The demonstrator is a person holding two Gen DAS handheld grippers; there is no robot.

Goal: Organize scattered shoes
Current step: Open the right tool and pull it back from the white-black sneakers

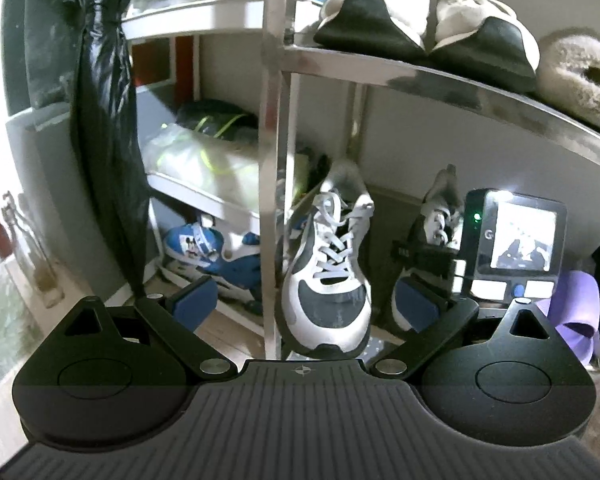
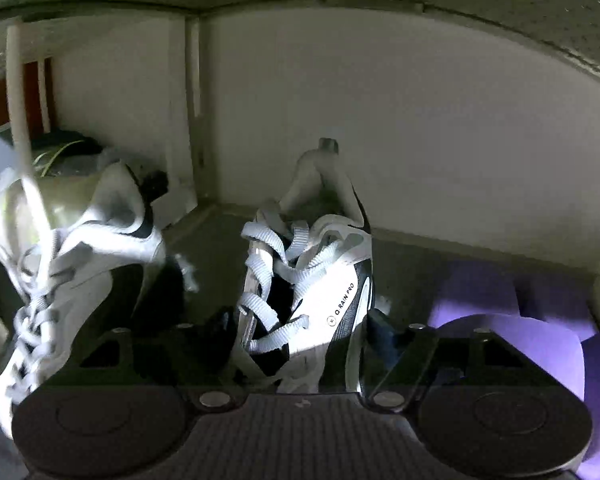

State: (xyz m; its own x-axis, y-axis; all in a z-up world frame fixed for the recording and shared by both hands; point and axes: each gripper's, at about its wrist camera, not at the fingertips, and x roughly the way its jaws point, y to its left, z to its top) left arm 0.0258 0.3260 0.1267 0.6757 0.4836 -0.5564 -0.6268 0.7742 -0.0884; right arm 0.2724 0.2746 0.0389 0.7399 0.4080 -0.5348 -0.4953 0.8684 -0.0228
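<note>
Spanning both views, the metal shoe rack (image 1: 452, 80) held a white-and-navy sneaker (image 1: 326, 276) on its bottom shelf. Left hand-held gripper (image 1: 306, 306) gaped empty; right hand-held gripper (image 2: 300, 344) clasped the matching sneaker (image 2: 324, 280) beside it.

Two white-and-navy laced sneakers on the lowest level of a metal shoe rack; left sneaker (image 1: 327, 268), toe toward the camera, pale laces up the front, heel toward the back wall, standing beside the rack's upright post; right sneaker (image 2: 312, 280), tilted, its side printed "O RAIN PRO", laces loose, tongue raised; a matching white-and-black pair (image 1: 424, 16) on the upper shelf, heels outward; a fuzzy beige slipper (image 1: 584, 76) just beside that pair.
</note>
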